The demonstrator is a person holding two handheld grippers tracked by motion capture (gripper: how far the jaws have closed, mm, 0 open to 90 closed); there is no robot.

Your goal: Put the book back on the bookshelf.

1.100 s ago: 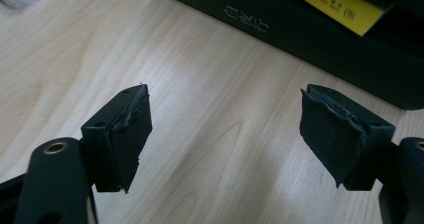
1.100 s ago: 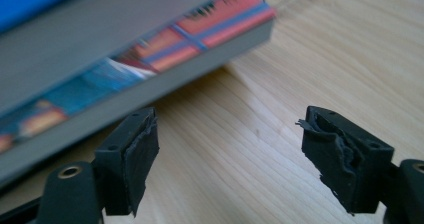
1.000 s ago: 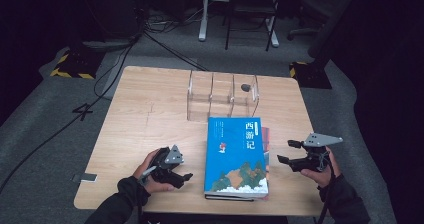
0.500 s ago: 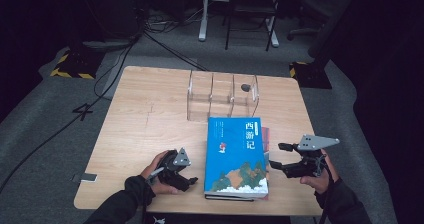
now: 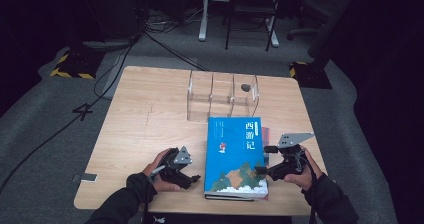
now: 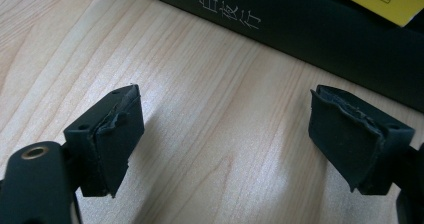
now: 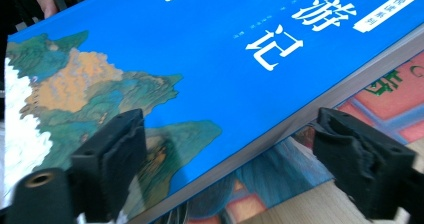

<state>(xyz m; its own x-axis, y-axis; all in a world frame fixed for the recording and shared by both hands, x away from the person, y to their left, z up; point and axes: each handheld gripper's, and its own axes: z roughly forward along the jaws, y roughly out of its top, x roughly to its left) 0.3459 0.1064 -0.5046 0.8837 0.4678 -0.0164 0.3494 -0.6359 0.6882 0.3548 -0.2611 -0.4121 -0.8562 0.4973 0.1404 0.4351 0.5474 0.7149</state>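
Both wide-open grippers are flanking the glossy blue book (image 5: pixel 236 156): left gripper (image 6: pixel 225 134) over woodgrain, right gripper (image 7: pixel 230 159), jaws just opening, straddling its edge.

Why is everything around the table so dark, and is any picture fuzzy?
High view: light falls on the wooden table; the floor and chairs behind fade into dark. Left gripper view: a pale sheen on the wood, soft shadows under the pads. Right gripper view: the blue book is sharp, the nearest pads slightly soft.

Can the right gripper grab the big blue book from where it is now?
Probably yes. The right gripper is open at the blue book, its jaws either side of the book's free edge in the right gripper view, with nothing between them but that edge.
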